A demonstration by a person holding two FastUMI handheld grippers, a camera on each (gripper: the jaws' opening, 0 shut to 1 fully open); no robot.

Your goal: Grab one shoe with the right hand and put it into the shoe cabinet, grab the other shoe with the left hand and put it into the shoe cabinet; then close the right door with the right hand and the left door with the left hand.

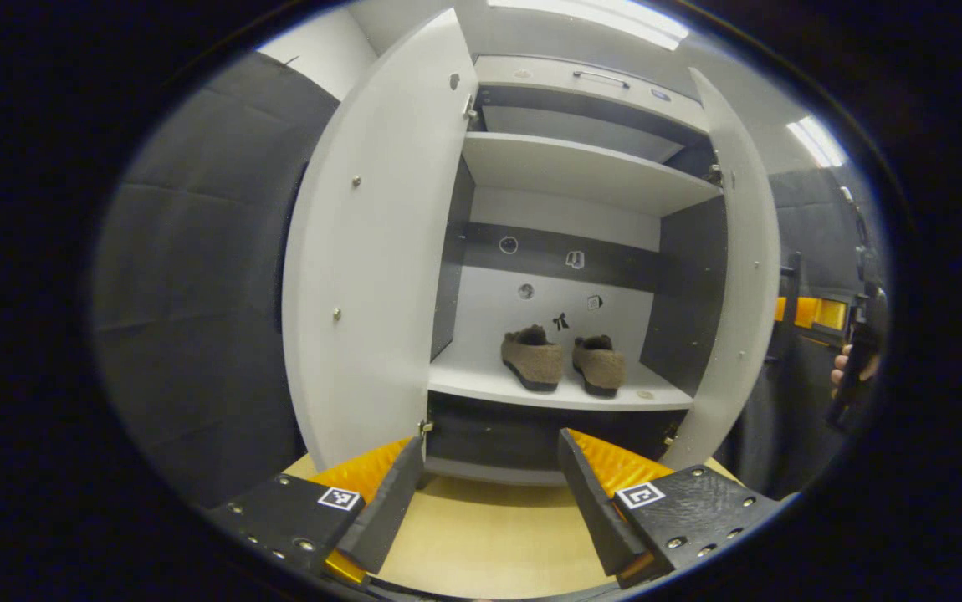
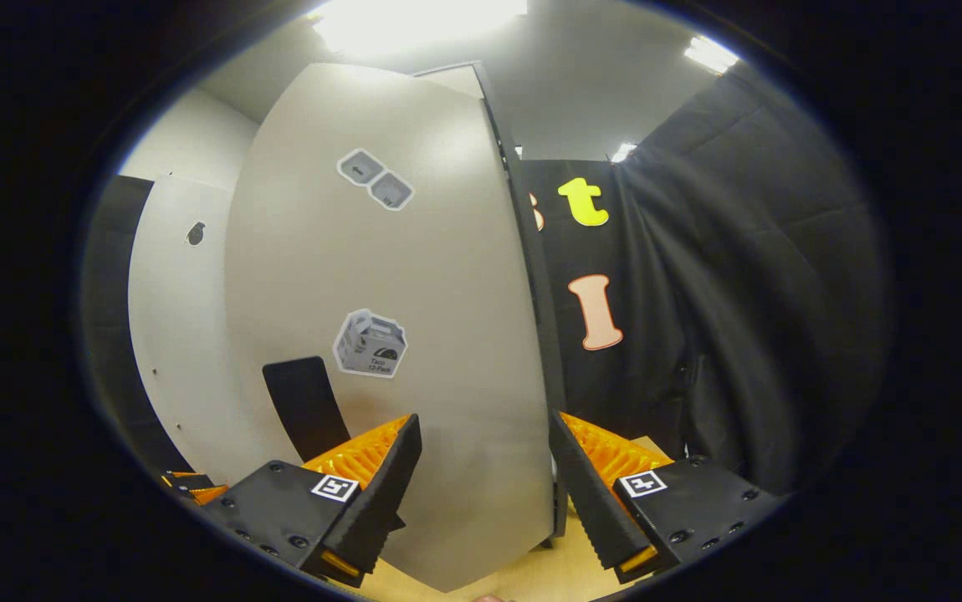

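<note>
Two brown shoes, one point(image 1: 533, 358) beside the other point(image 1: 600, 364), stand side by side on the lower shelf point(image 1: 477, 383) of the white shoe cabinet point(image 1: 581, 167). Both the left door point(image 1: 364, 276) and the right door point(image 1: 744, 276) are swung wide. My left gripper point(image 1: 489, 441) is open and holds nothing, a short way in front of the cabinet. At the far right of the left gripper view, a hand holds the right gripper point(image 1: 856, 368) outside the right door. My right gripper point(image 2: 485, 422) is open, close to the right door's outer face point(image 2: 414, 276), whose edge runs near one fingertip.
A black handle point(image 2: 305, 405) and stickers sit on the right door's outer face. Black cloth wall point(image 2: 740, 318) hangs to its right. An upper shelf point(image 1: 581, 171) and a drawer point(image 1: 590, 84) are above. Light wooden floor point(image 1: 489, 535) lies below the cabinet.
</note>
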